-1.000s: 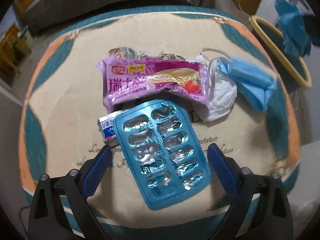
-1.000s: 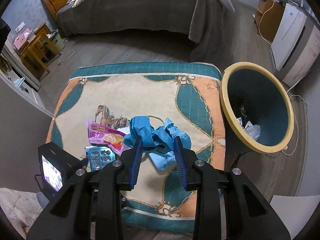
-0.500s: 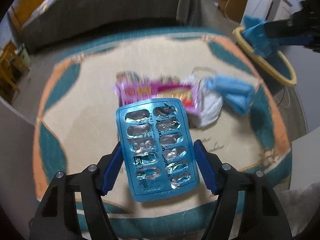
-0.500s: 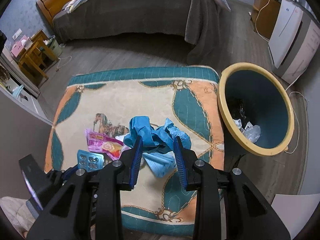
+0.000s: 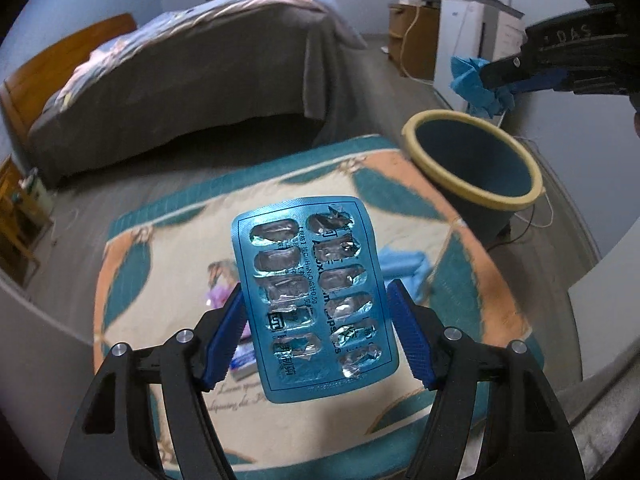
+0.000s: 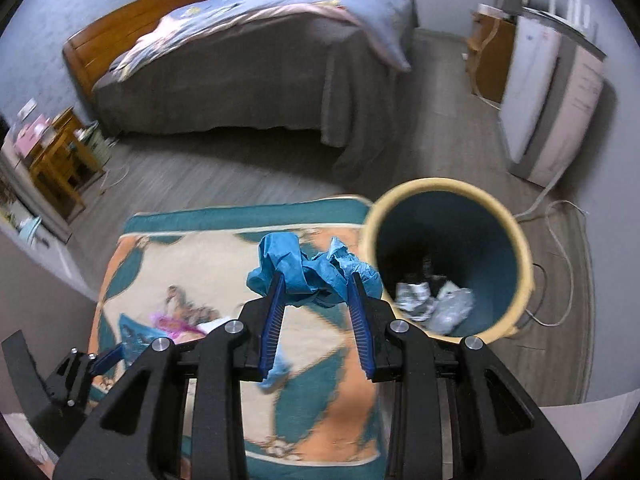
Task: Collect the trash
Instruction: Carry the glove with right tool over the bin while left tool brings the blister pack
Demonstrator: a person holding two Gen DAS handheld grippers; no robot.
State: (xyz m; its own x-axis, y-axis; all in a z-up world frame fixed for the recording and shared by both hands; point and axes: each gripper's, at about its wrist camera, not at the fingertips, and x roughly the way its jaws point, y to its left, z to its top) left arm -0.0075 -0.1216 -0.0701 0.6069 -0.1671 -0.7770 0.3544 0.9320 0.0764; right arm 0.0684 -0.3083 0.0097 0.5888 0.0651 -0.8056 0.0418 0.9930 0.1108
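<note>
Left wrist view: we see our left gripper (image 5: 316, 320) clamped on the empty blue blister pack (image 5: 310, 292), held above the patterned mat (image 5: 168, 264). Our right gripper (image 6: 316, 312) pinches a crumpled blue glove (image 6: 308, 272), just beside the yellow-rimmed bin (image 6: 524, 256) with trash inside.

A bedroom in dim, bluish light; a wide bed (image 6: 256, 64) with a wooden headboard (image 6: 132, 24), a grey cover and a pale quilt stands on a grey plank floor (image 6: 224, 168); a small wooden table (image 6: 60, 152) sits left; a white appliance (image 6: 552, 92) and a wooden cabinet (image 6: 490, 56) stand right; the walls (image 6: 52, 20) are pale.
</note>
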